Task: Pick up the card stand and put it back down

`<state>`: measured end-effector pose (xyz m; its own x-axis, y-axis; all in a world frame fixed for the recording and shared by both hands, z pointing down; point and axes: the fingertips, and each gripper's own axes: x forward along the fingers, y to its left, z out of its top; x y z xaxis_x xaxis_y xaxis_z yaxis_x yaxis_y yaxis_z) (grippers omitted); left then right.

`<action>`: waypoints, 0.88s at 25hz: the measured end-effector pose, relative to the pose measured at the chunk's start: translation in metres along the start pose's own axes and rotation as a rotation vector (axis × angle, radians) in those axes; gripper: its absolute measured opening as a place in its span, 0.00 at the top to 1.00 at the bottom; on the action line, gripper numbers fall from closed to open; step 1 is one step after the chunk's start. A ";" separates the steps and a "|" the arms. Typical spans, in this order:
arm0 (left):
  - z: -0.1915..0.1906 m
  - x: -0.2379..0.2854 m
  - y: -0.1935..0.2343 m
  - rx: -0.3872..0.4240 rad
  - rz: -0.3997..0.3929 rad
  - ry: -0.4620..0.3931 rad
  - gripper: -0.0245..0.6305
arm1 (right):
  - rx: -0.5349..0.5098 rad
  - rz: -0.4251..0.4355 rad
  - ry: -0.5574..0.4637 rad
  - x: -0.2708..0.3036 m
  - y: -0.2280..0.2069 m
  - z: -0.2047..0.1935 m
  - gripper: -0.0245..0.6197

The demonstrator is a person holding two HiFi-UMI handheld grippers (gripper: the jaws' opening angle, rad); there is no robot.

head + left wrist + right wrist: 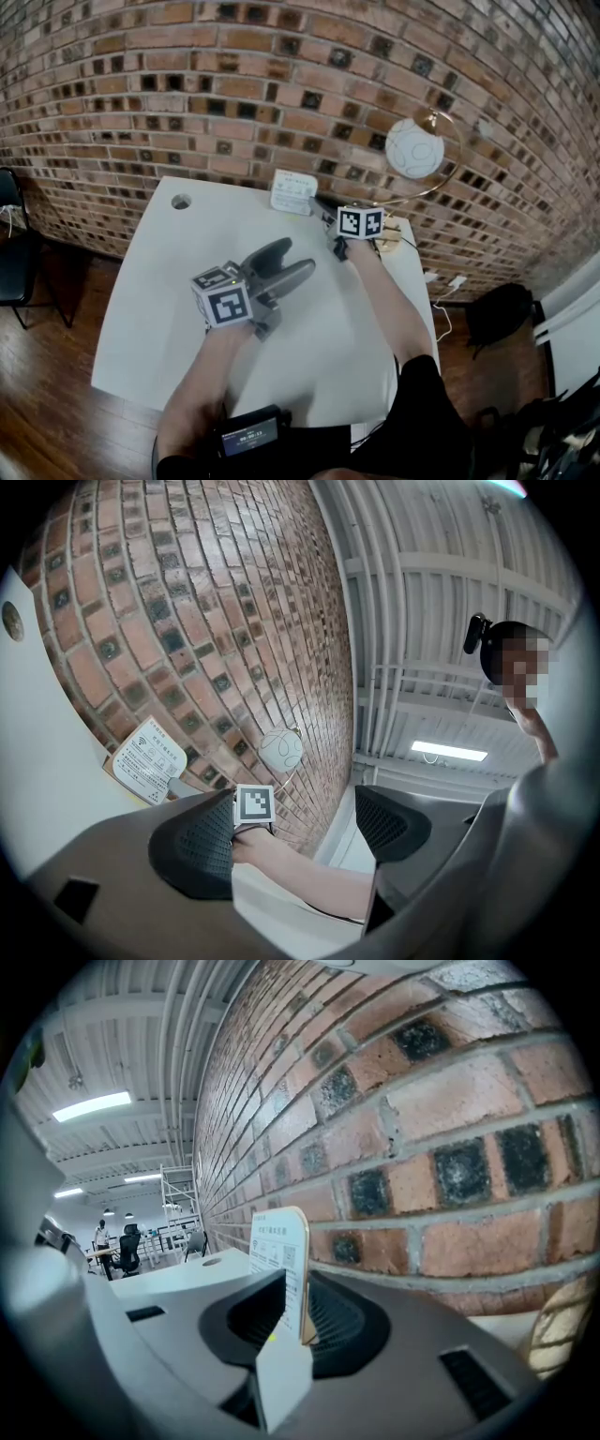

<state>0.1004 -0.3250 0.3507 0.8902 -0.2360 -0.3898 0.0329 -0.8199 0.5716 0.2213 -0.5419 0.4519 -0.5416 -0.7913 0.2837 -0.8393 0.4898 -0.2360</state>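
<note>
Card stand (279, 1255): a small white printed card with a pale wooden edge, upright at the far edge of the white counter (159, 309), close to the foot of the red brick wall (187, 103).
Right gripper (292, 1314): its jaws are closed on the card stand, one dark ribbed pad on each face, and it reaches in alongside the wall.
Left gripper (295, 829): its jaws are apart with nothing between them, and it is held over the counter well back from the wall.
Step in hand: the grasp looks made. Whether the stand's foot is off the counter is hidden behind the jaws.
Next move: probably a short, straight lift clear of the wall with the card kept upright. Then it goes down until the foot sits flat, before the jaws let go.
Risk: the thin card could pivot between the pads.
</note>
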 end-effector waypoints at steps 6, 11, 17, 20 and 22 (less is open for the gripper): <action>0.001 0.001 -0.002 -0.004 -0.002 -0.004 0.35 | 0.008 0.002 0.004 -0.001 0.003 -0.001 0.80; 0.001 0.001 -0.001 -0.002 -0.001 -0.003 0.35 | 0.016 -0.033 0.005 -0.003 -0.003 -0.001 0.80; -0.001 0.001 0.000 -0.006 0.000 0.002 0.35 | 0.053 -0.038 -0.050 -0.031 0.008 0.005 0.80; -0.003 0.000 0.000 -0.004 -0.001 0.014 0.35 | 0.089 0.043 -0.124 -0.059 0.041 0.013 0.80; -0.003 0.001 -0.001 0.007 -0.001 0.020 0.35 | 0.067 0.104 -0.153 -0.075 0.067 0.020 0.82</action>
<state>0.1021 -0.3233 0.3519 0.8988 -0.2249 -0.3762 0.0308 -0.8238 0.5661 0.2065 -0.4574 0.3963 -0.6074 -0.7866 0.1112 -0.7713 0.5504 -0.3196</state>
